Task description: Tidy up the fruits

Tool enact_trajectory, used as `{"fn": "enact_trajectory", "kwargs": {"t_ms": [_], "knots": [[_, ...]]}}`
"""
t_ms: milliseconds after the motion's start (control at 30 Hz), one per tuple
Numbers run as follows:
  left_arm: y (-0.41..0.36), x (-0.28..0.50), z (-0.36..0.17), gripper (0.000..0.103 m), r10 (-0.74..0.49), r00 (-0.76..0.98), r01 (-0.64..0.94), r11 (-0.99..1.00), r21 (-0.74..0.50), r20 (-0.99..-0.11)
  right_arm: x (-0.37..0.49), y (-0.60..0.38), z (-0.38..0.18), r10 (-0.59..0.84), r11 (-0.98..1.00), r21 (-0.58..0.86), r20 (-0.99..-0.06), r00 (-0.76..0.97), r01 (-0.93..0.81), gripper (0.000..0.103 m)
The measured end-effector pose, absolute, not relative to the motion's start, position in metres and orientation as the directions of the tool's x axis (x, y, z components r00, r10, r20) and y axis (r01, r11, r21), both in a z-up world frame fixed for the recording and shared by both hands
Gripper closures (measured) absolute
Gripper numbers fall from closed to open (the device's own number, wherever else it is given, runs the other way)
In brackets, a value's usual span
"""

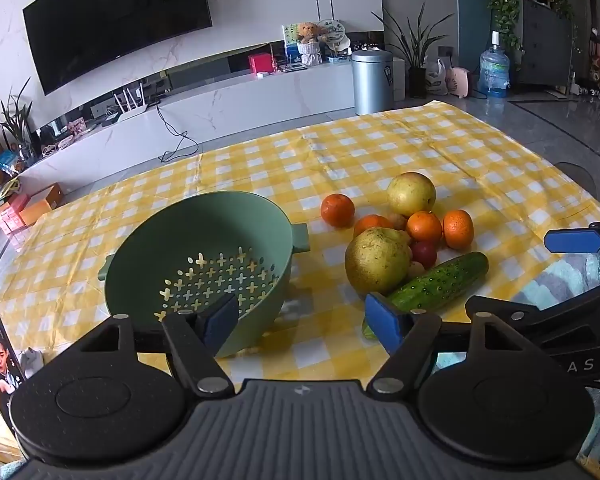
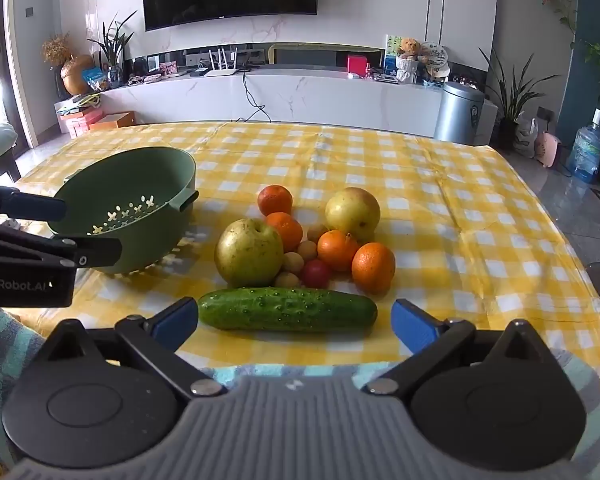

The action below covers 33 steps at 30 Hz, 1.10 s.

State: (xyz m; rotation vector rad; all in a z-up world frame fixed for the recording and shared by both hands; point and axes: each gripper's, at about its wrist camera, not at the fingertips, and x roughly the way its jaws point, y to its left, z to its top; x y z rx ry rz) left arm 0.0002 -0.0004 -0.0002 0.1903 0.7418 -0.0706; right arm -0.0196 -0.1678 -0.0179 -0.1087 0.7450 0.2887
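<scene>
A green colander [image 1: 204, 256] [image 2: 128, 208] stands empty on the yellow checked tablecloth [image 1: 380, 152] [image 2: 420, 184], left of a fruit pile. The pile holds two yellow pears [image 1: 378, 260] [image 2: 248, 252], several oranges [image 1: 337, 210] [image 2: 373, 266], small round fruits [image 2: 317, 273] and a cucumber [image 1: 440, 282] [image 2: 288, 309] along its near side. My left gripper [image 1: 304, 322] is open, hovering between the colander and the pile with nothing between its fingers. My right gripper [image 2: 294, 324] is open just in front of the cucumber, one pad off each of its ends, not touching.
A phone [image 1: 0, 360] leans at the table's near left edge. A striped cloth [image 2: 4, 344] lies along the near edge. Beyond the table are a TV console [image 2: 280, 92], a metal bin [image 1: 372, 80] and potted plants [image 2: 512, 96].
</scene>
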Motion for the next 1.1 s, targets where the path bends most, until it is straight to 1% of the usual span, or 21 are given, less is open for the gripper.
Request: {"fn": "enact_trajectory", "kwargs": {"t_ms": [267, 1100], "knots": [[-0.0024, -0.0034, 0.0003, 0.019, -0.023, 0.730, 0.154, 0.979, 0.132, -0.683, -0.0197, -0.1703, -0.0178, 0.231, 0.954, 0.019, -0.679, 0.697, -0.298, 0.004], [-0.0011, -0.0020, -0.0017, 0.019, -0.022, 0.725, 0.154, 0.979, 0.130, -0.688, -0.0188, -0.1728, -0.0194, 0.223, 0.957, 0.020, -0.684, 0.694, -0.288, 0.004]]}}
